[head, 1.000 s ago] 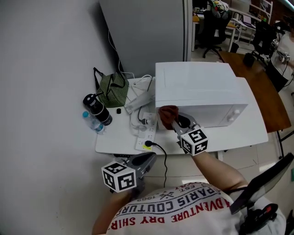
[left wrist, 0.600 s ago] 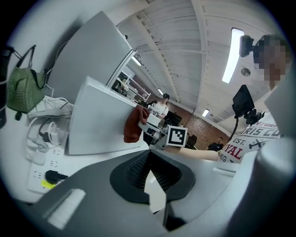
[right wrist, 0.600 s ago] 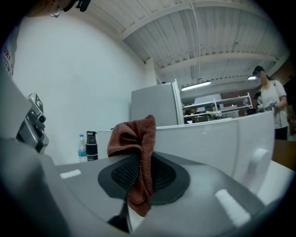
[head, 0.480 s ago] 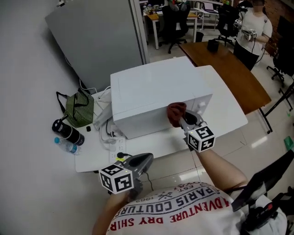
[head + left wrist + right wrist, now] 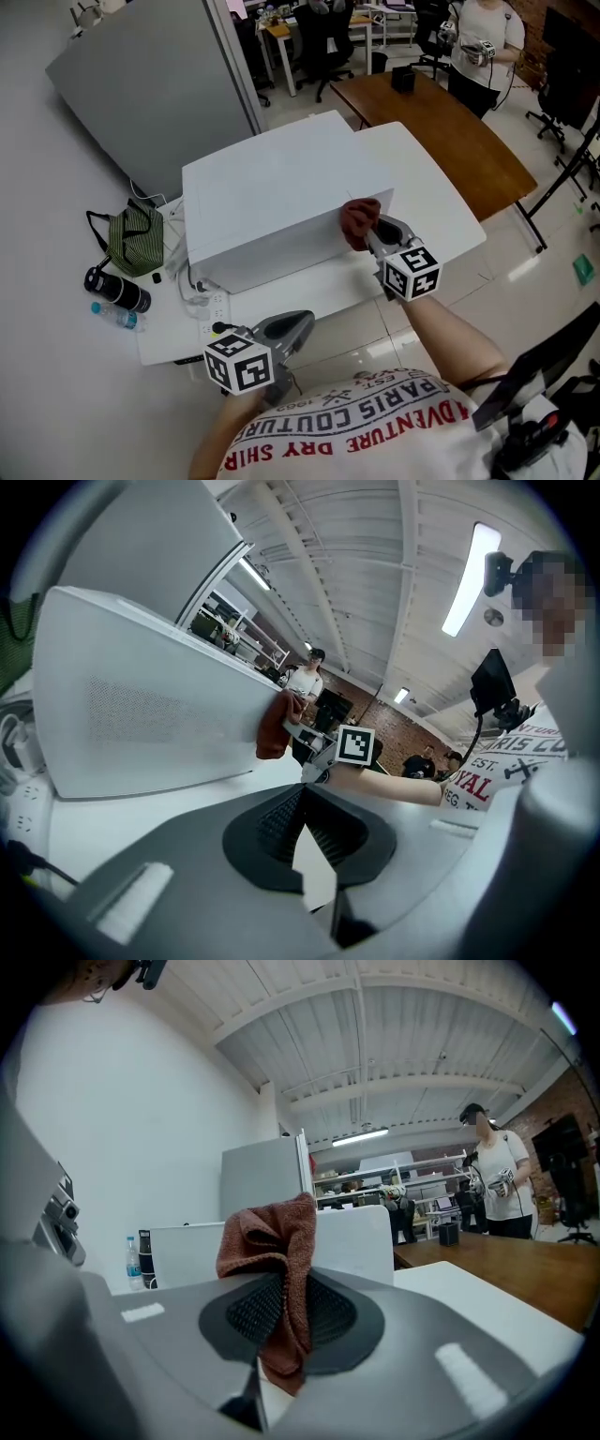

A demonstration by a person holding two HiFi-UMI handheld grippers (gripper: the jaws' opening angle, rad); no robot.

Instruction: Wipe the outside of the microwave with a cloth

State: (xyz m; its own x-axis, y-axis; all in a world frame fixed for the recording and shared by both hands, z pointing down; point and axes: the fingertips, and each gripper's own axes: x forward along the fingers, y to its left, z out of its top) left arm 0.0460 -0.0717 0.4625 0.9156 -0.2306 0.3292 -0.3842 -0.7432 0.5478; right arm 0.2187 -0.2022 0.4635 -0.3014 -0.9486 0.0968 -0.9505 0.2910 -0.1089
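Observation:
The white microwave [image 5: 281, 192] stands on a white table [image 5: 441, 220]. My right gripper [image 5: 375, 234] is shut on a rust-red cloth [image 5: 358, 223] and presses it on the microwave's near face, close to its right end. In the right gripper view the cloth [image 5: 272, 1241] is bunched between the jaws of the right gripper [image 5: 286, 1312], with the microwave [image 5: 352, 1237] just beyond. My left gripper [image 5: 292, 328] hangs low by the table's near edge, shut on nothing. The left gripper view shows that left gripper [image 5: 302, 832], the microwave [image 5: 150, 705] and the cloth [image 5: 277, 726].
Left of the microwave are a green bag [image 5: 129, 239], a black flask [image 5: 117, 291], a water bottle [image 5: 117, 316] and a power strip [image 5: 211, 305] with cables. A grey panel [image 5: 150, 84] stands behind. A brown table [image 5: 441, 131] lies to the right, a person [image 5: 478, 47] beyond.
My right gripper has slid the cloth along the microwave's near face from its left end to near its right end. The left gripper has stayed low and shut.

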